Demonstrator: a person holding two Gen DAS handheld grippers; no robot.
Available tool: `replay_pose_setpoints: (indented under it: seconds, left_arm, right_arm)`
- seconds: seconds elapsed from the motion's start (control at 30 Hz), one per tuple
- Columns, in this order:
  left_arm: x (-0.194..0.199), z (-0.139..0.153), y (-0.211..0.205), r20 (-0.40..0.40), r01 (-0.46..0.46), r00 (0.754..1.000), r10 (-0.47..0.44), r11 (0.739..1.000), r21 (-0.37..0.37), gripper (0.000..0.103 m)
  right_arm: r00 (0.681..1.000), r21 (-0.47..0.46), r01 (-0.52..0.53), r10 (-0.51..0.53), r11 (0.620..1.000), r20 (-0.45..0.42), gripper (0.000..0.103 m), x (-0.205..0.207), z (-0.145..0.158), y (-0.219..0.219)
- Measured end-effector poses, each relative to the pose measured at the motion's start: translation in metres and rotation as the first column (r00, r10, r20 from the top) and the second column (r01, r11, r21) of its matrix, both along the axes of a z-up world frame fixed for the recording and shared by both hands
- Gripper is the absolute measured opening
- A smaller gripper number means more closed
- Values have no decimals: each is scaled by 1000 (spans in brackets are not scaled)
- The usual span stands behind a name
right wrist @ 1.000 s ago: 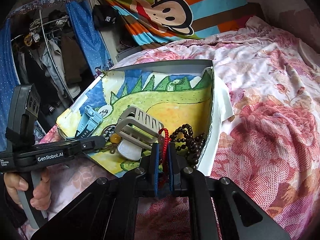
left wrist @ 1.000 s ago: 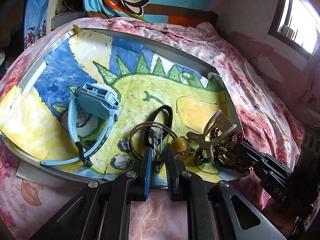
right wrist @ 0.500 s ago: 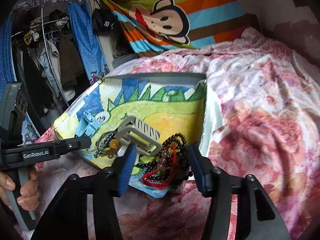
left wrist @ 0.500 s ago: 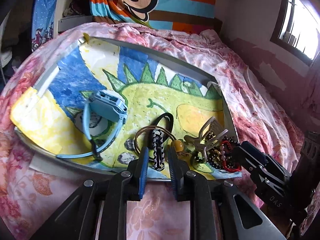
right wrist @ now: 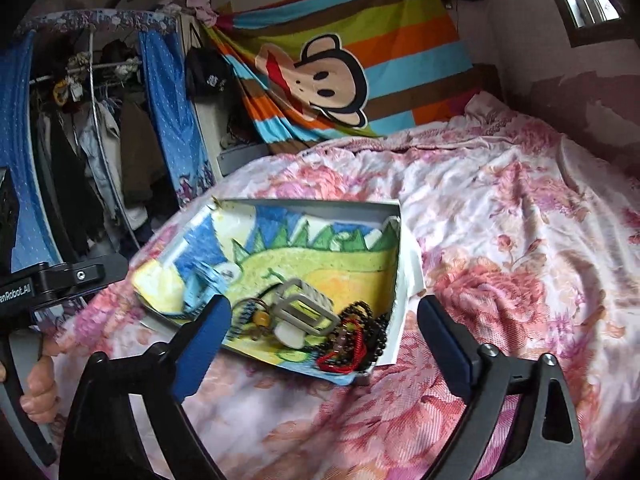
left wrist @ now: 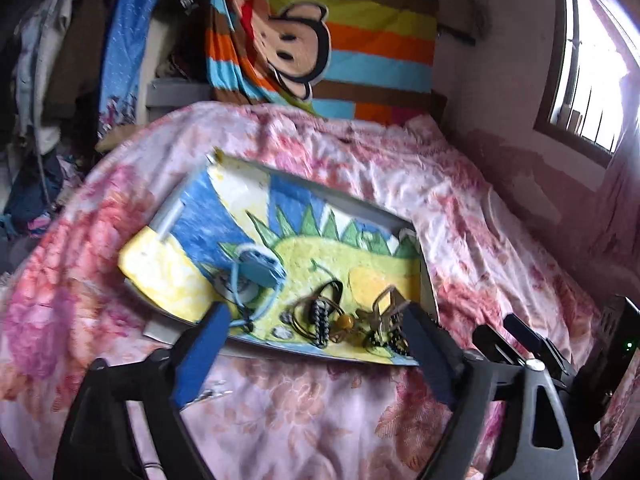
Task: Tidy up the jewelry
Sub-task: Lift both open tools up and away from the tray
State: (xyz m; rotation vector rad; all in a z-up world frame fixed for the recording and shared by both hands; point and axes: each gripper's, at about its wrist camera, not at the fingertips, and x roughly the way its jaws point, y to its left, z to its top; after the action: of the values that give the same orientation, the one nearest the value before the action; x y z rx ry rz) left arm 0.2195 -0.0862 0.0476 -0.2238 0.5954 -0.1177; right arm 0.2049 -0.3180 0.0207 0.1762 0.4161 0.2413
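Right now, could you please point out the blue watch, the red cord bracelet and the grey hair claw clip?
blue watch (left wrist: 259,269): left wrist view, on its square case.
red cord bracelet (right wrist: 347,354): right wrist view, on its looped cord.
grey hair claw clip (right wrist: 306,308): right wrist view, on its toothed body.

Lying on the dinosaur picture tray (right wrist: 312,208): blue watch (left wrist: 256,270) at left; braided bracelet (left wrist: 320,322) in middle; dark beads (right wrist: 360,334) with red cord at right.

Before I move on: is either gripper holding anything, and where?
Neither. Left gripper and right gripper are opening, with nothing between the jaws; the jewelry lies in the tray.
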Motion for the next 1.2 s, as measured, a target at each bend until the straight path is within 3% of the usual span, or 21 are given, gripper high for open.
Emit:
replay_pose_setpoints:
  seconds: [0.07,0.33,0.57,0.87,1.2]
  left_arm:
    - [-14,10,4,44,-20,999,20,1000,7,102]
    - [-71,44,19,178,-89,981,79,995,47,103]
    - [-120,54,35,216,-102,972,88,993,58,103]
    - [-163,28,71,186,-177,971,153,977,121,103]
    - [-171,-13,107,106,-231,969,222,969,84,103]
  right_arm:
    - [999,-17,-6,6,1000,33,99,-13,13,4]
    - [984,-98,-29,46,995,171,102,-75,60,29]
    - [973,-125,-50,76,991,218,102,-124,80,47]
    - [978,-147,-69,96,987,186,102,-153,60,63]
    - [990,-198,-122,134,973,51,102,-153,15,76]
